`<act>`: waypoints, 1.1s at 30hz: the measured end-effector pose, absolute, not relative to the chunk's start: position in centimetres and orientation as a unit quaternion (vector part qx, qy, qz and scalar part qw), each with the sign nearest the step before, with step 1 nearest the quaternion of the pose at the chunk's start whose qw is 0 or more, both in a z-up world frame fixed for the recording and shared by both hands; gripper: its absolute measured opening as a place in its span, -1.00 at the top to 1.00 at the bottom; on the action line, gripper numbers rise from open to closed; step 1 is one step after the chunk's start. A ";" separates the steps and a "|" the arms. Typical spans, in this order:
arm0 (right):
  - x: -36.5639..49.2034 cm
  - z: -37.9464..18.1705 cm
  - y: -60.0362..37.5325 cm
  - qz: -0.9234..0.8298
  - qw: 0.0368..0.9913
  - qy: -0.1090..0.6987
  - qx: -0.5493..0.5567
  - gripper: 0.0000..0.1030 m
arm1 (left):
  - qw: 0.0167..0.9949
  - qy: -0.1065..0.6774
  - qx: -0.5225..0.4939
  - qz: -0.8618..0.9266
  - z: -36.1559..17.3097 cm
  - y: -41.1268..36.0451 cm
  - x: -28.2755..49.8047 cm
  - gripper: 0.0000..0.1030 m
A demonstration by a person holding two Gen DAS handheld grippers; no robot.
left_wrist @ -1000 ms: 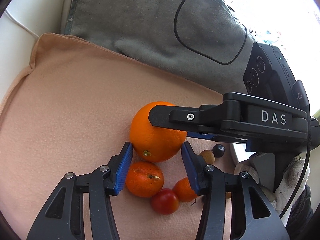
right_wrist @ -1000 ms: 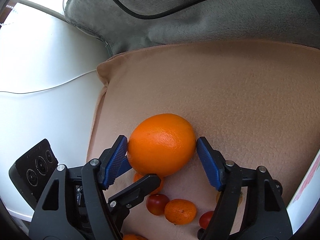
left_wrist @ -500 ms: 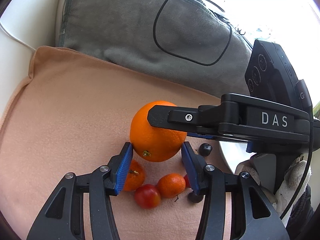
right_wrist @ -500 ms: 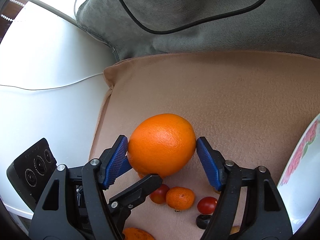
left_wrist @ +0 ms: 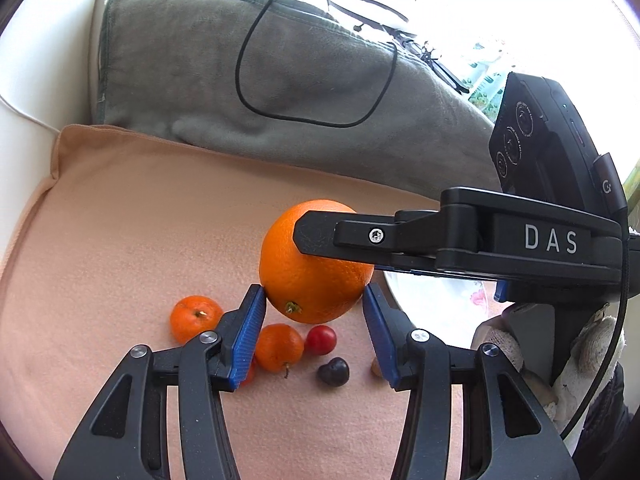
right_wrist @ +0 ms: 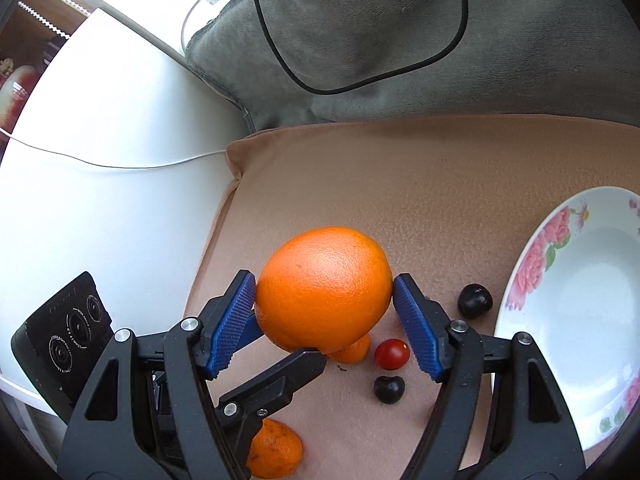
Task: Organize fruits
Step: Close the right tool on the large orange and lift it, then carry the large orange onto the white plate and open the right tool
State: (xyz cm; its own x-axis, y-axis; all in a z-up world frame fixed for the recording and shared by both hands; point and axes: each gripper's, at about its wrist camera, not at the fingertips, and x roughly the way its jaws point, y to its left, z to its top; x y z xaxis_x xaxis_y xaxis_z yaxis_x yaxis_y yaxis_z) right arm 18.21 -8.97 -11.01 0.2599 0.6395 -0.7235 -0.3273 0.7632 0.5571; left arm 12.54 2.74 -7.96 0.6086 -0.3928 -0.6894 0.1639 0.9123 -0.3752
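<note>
My right gripper (right_wrist: pixel 324 304) is shut on a large orange (right_wrist: pixel 322 288) and holds it above the peach cloth; in the left wrist view its black finger crosses the orange (left_wrist: pixel 312 276). My left gripper (left_wrist: pixel 314 312) is open just below the orange, its blue pads either side without pressing. On the cloth lie two small mandarins (left_wrist: pixel 196 318) (left_wrist: pixel 278 347), a cherry tomato (left_wrist: pixel 320 340) and a dark cherry (left_wrist: pixel 333 372). A white flowered plate (right_wrist: pixel 576 312) lies at the right, with nothing on the part that shows.
A grey cushion (left_wrist: pixel 280 92) with a black cable (left_wrist: pixel 256 40) lies behind the peach cloth (left_wrist: pixel 140 220). A white surface (right_wrist: pixel 100 160) borders the cloth on the left. A second dark cherry (right_wrist: pixel 475 301) lies near the plate rim.
The orange has risen off the cloth in the right gripper. Both grippers have lifted and pulled back, so the small fruits and the plate now show below.
</note>
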 end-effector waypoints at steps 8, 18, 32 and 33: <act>15.3 -10.2 -11.7 0.303 0.789 0.511 0.156 -0.44 | 0.887 0.409 -0.129 -0.169 -7.4 -0.1 11.2 0.06; 13.9 -10.9 -16.6 0.276 0.797 0.508 0.173 -0.44 | 0.874 0.418 -0.132 -0.210 -7.7 -4.3 9.3 0.06; 14.3 -12.6 -21.9 0.241 0.794 0.514 0.216 -0.43 | 0.854 0.441 -0.117 -0.250 -9.1 -9.1 10.1 0.06; 14.2 -12.5 -22.2 0.247 0.794 0.509 0.223 -0.42 | 0.853 0.439 -0.120 -0.254 -9.0 -9.2 9.9 0.08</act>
State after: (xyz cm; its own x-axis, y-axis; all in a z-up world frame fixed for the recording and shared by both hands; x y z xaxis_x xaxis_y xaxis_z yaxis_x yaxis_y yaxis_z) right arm 14.21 -22.18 -12.48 0.3594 0.6198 -0.6976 -0.1655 0.7780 0.6060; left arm 9.91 -9.19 -9.04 0.4845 -0.5391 -0.6889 0.3291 0.8420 -0.4275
